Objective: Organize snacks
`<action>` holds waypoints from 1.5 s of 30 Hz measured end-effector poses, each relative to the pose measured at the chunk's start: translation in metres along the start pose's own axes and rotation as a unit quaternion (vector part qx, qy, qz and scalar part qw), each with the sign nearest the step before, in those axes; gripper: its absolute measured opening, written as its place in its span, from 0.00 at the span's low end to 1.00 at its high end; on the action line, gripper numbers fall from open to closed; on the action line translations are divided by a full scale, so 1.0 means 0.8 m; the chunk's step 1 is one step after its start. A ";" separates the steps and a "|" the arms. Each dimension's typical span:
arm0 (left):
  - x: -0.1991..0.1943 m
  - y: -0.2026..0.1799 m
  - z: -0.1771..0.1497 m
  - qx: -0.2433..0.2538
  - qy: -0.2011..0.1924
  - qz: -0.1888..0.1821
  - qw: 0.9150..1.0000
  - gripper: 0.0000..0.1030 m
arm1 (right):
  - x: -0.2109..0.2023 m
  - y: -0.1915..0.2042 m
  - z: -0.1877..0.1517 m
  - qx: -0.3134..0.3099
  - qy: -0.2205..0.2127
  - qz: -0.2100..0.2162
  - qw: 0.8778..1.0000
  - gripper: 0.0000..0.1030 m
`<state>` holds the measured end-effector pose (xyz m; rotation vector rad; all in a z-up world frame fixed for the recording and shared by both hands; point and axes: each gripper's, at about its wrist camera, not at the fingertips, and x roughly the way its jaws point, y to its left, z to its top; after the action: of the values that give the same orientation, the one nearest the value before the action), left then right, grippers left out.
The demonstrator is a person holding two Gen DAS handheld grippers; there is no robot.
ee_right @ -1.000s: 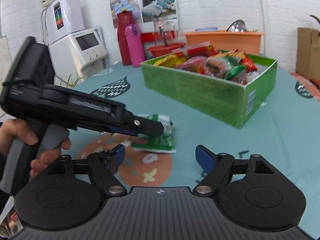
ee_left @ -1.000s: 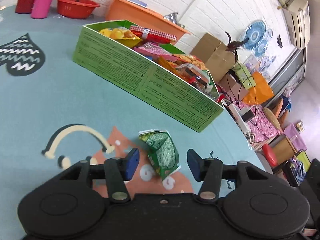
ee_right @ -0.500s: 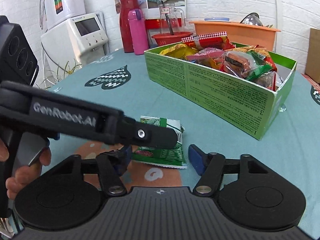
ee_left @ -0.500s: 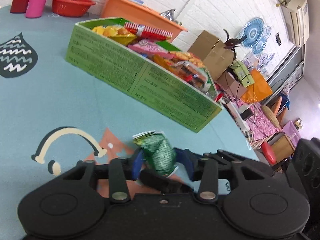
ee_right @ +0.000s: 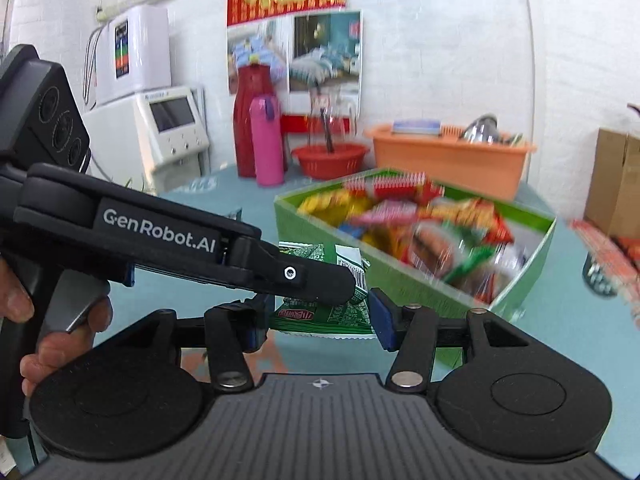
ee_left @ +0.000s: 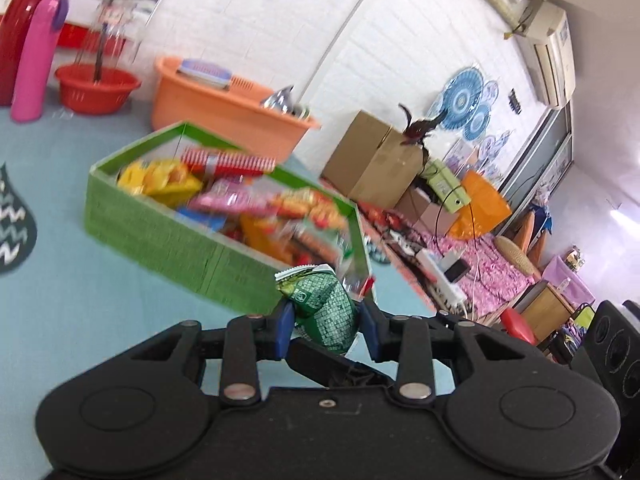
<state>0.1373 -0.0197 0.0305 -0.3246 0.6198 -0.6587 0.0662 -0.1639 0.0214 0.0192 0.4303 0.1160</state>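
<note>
Left wrist view
Progress: the green snack box [ee_left: 168, 236] on the teal worktop [ee_left: 60, 312] already holds many packets; one green snack packet [ee_left: 322, 308] is outside it, so by my judgement a single placement is in hand and little else is left in sight.
Left gripper [ee_left: 326, 326]: jaws drawn narrow, blue pads pressed on both sides of the green snack packet, which stands upright between them.
Packet position: clear of the worktop as far as I can tell, in front of the box's near corner and not yet over its opening.
Image quality: the box and its contents are motion-blurred; individual packets cannot be named.

Right wrist view
Progress: the green snack box [ee_right: 520, 276] sits to the right of centre, heaped with mixed packets; no other loose snack shows on the worktop [ee_right: 240, 208] here.
Left gripper [ee_right: 316, 280]: crosses from the left, held in the person's hand [ee_right: 60, 340]; its black finger lies across the green snack packet [ee_right: 324, 312].
Right gripper [ee_right: 320, 320]: jaws partly apart, one pad on each side of the packet's lower edge; whether they touch it cannot be told, so no firm grasp is claimed.
Remaining: carry the packet over the box wall and release it among the others.
</note>
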 end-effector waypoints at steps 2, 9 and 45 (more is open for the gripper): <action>0.006 -0.008 0.015 0.014 -0.009 0.000 1.000 0.68 | 0.003 -0.006 0.013 -0.006 -0.016 -0.008 1.000 0.84; 0.049 -0.013 0.072 0.034 -0.023 -0.006 0.999 0.68 | 0.029 -0.039 0.050 -0.024 -0.056 -0.039 0.997 0.84; -0.036 -0.056 0.029 0.085 -0.098 0.125 0.984 1.00 | -0.051 -0.074 0.054 0.022 -0.058 -0.103 0.993 1.00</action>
<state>0.1131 -0.0324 0.0820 -0.1472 0.4035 -0.4279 0.0541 -0.2275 0.0748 0.0249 0.3170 -0.0981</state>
